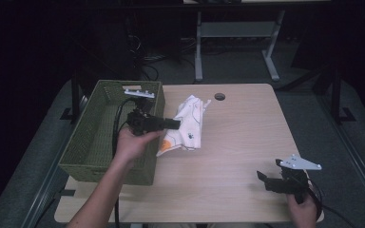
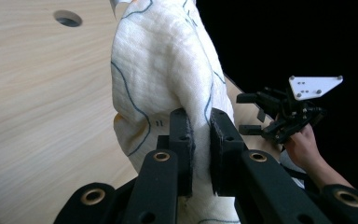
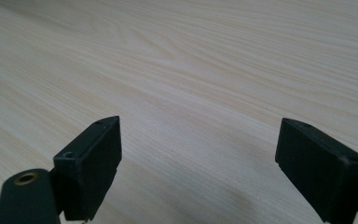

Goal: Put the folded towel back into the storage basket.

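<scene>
Table (image 1: 237, 142) evenly lit, surroundings dark; soft shadows; gripper views slightly soft, jaws blurred close up

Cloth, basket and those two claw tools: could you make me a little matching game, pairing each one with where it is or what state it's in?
Things:
1. cloth
2. basket
3. left gripper
4. right gripper

States or places:
A. green, at the table's left edge
B. jaws wide apart over bare wood
C. white with a printed pattern, pinched and partly lifted off the table
D. jaws closed on a fold of fabric

Pairs: 1-C, 2-A, 3-D, 4-B
</scene>
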Demonstrator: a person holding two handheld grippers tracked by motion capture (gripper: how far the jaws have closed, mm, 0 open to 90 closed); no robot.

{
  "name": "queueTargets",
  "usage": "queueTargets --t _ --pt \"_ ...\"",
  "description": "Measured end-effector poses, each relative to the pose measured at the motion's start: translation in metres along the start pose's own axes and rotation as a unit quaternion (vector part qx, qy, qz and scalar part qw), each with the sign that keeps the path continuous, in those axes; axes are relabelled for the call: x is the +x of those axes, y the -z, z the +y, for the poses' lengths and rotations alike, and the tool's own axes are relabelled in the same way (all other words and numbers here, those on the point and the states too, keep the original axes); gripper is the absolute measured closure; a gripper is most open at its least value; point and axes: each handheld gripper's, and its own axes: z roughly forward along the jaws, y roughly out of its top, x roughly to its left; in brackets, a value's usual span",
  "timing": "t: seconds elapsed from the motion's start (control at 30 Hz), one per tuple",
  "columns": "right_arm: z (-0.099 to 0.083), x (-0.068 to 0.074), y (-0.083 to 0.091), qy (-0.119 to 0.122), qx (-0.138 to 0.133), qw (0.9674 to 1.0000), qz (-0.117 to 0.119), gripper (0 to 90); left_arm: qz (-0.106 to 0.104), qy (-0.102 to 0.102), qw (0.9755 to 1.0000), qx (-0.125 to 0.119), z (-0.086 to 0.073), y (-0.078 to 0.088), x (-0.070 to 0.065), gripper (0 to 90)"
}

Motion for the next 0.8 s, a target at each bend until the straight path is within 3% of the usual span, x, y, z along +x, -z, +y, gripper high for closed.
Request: queueTargets --t 0.6,0.8 --pt "0.000 0.002 0.001 0.005 0.003 1.0000 0.000 14.0 0.053 0.020 0.9983 -0.010 -0.013 0.059 0.032 82.1" --pt "0.000 0.002 0.000 0.005 0.005 1.0000 0.000 13.9 0.071 0.020 0.9972 -0.011 -0.019 0.077 0.037 82.1"
